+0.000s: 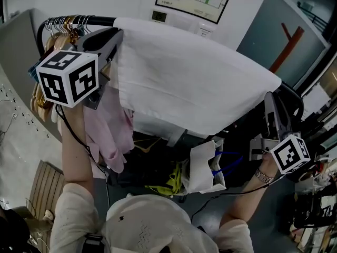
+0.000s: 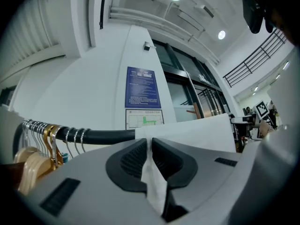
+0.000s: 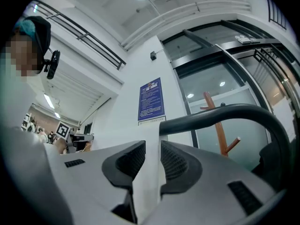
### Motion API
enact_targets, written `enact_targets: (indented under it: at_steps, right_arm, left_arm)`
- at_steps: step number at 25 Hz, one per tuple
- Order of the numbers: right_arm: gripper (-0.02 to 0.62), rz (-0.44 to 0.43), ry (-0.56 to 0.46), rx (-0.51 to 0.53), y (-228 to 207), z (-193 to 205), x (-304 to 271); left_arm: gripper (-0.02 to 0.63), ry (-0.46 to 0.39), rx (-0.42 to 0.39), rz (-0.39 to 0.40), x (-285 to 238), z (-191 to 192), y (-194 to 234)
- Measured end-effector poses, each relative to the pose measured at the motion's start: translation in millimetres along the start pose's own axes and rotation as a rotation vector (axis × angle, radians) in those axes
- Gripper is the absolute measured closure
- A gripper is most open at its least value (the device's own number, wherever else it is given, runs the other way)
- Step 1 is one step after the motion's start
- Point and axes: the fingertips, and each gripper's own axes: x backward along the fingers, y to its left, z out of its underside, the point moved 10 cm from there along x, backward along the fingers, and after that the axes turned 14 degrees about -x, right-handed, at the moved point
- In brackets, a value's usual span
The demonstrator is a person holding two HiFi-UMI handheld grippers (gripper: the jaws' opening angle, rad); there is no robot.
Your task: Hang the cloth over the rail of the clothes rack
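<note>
Up high, roughly level, left tool (image 2: pixel 149 140) pinches the cloth (image 1: pixel 195 83); right tool (image 3: pixel 153 144) stands parted around it.

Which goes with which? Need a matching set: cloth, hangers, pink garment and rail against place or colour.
1 cloth
2 hangers
3 pink garment
4 rail

A black tube
B white, draped over the rail
C bunched on hooks at the rail's left end
D hangs loose below the cloth's left edge

Pairs: 1-B, 2-C, 3-D, 4-A
</note>
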Motion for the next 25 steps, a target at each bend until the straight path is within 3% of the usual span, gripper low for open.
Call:
enact_targets:
  at_steps: [3,7,16,21,25]
  right_arm:
    - [0.506,0.01,0.006,0.039,3,-3,0]
    - [0.571,0.0,-0.003,0.038,6,-7,2]
    - [0.571,0.005,-0.044,0.099,25,-14,6]
    - [0.571,0.058,-0.054,0.062,14,-2,12]
    - [0.571,-0.011,0.022,0.013,14,16,7]
  left_arm:
    - [0.571,0.0,0.012,0.0,1,1,1]
    - [0.586,-0.001,0.011,0.009,4,-3,4]
    - [0.588,-0.006,-0.073,-0.031,4,-27,20]
    - [0.588,0.017,-0.023,-0.056,4,-12,32]
    - [0.588,-0.022,-0.036,-0.077,7,-10,30]
